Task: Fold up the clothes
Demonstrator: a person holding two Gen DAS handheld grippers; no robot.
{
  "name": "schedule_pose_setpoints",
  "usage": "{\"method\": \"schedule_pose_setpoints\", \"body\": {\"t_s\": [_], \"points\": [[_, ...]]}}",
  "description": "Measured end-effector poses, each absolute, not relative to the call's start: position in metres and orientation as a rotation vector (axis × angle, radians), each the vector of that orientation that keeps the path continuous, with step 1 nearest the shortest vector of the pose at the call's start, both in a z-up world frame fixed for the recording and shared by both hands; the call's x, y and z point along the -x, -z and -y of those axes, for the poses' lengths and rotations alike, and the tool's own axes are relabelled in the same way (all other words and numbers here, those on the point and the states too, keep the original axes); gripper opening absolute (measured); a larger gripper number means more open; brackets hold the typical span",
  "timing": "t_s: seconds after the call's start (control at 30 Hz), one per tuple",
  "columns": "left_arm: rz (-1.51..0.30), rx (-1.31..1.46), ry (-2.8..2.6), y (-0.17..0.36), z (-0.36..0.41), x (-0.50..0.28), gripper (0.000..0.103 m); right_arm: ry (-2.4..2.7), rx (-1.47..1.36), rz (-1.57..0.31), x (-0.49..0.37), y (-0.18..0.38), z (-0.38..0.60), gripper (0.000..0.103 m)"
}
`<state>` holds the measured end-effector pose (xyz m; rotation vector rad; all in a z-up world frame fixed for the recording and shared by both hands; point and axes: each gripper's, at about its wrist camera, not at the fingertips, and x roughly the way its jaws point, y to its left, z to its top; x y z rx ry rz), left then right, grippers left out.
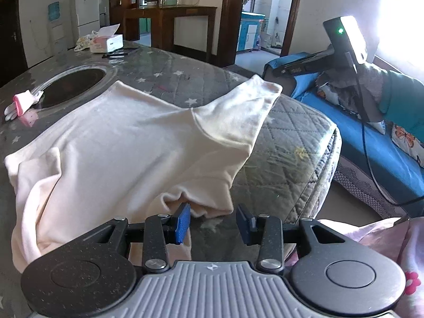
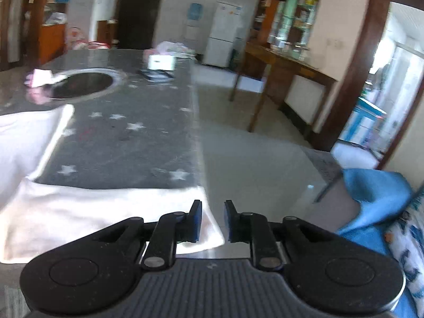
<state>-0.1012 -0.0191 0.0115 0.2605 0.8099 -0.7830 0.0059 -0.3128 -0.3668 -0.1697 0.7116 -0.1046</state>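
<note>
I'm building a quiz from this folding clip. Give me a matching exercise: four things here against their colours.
Things:
1. garment
2. table cover
3. fridge
4. sofa cover

Colours:
a. blue
b. grey with white stars
c. cream
d. white

Pairs: 1-c, 2-b, 3-d, 4-a

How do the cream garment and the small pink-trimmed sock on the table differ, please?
The cream garment is far larger than the sock. The garment is plain cream, while the sock is white with a pink cuff. The garment lies at the open left gripper; the sock lies beside the round glass inset. Both rest on the star-patterned tablecloth.
</note>
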Motion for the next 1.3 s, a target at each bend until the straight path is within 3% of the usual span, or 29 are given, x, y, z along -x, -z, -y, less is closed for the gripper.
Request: {"method": "schedule_pose_setpoints", "body": {"t_s": [0.07, 0.13, 0.3, 0.8, 0.93, 1.07, 1.3], "points": [[-0.806, -0.253, 0.782, -0.012, 0.022, 0.099, 0.041, 0.048, 0.167, -0.728, -0.012, 0.371, 0.304, 0.032], [-0.812, -0.245, 0.778, -0.012, 0.023, 0.097, 0.041, -0.006, 0.167, -0.746, -0.02, 0.378, 0.294, 0.035], [-0.829, -0.253, 0.758, -0.009, 0.016, 0.103, 0.041, -0.038, 0.17, -0.782, -0.036, 0.395, 0.282, 0.035], [-0.769, -0.424, 0.673, -0.001, 0.017, 0.121, 0.039, -0.668, 0.402, -0.76, 0.029, 0.353, 0.171, 0.033], [-0.755, -0.479, 0.645, 0.008, 0.025, 0.118, 0.027, -0.757, 0.48, -0.761, 0.045, 0.361, 0.142, 0.033], [-0.752, -0.476, 0.651, 0.009, 0.024, 0.115, 0.005, -0.785, 0.513, -0.75, 0.049, 0.359, 0.136, 0.033], [-0.784, -0.382, 0.857, -0.008, -0.005, 0.135, 0.002, -0.794, 0.544, -0.744, 0.053, 0.348, 0.136, 0.033]]}}
